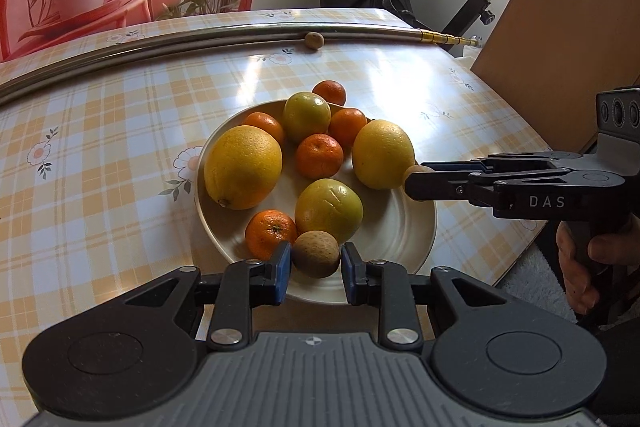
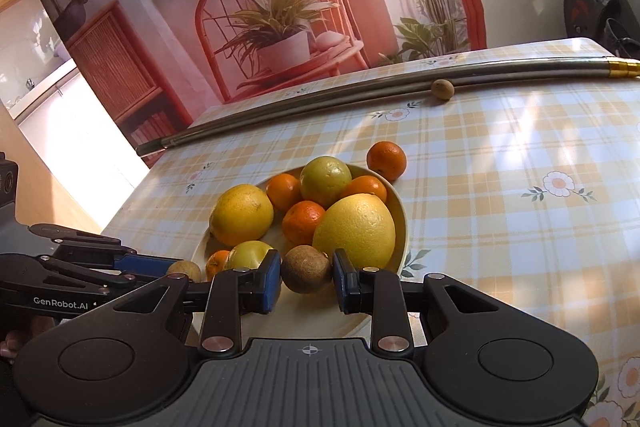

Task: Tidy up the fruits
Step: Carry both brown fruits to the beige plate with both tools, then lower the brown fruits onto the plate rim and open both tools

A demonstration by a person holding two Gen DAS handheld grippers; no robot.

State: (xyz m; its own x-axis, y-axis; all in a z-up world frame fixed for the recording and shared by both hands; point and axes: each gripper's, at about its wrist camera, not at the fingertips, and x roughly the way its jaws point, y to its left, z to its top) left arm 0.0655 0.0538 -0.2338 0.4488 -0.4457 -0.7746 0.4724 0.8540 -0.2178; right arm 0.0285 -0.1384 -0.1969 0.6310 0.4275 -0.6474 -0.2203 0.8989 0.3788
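A white plate [image 1: 400, 227] on the checked tablecloth holds two big yellow citrus fruits [image 1: 242, 167], two green-yellow fruits [image 1: 329, 211] and several tangerines [image 1: 319, 155]. My left gripper [image 1: 316, 255] is shut on a small brown fruit [image 1: 316, 253] over the plate's near edge. My right gripper [image 1: 414, 181] reaches in from the right, shut on another small brown fruit [image 1: 416, 171] beside a yellow citrus. In the right wrist view that brown fruit [image 2: 307, 269] sits between the blue pads [image 2: 272, 279] over the plate [image 2: 402, 211]; the left gripper [image 2: 178, 269] enters from the left.
One tangerine [image 1: 329, 93] lies on the table just behind the plate. A third small brown fruit [image 1: 314, 40] rests against a long metal rod [image 1: 200, 37] across the far side. A cardboard box [image 1: 560, 27] stands at the right; a person's hand [image 1: 580, 267] grips the right handle.
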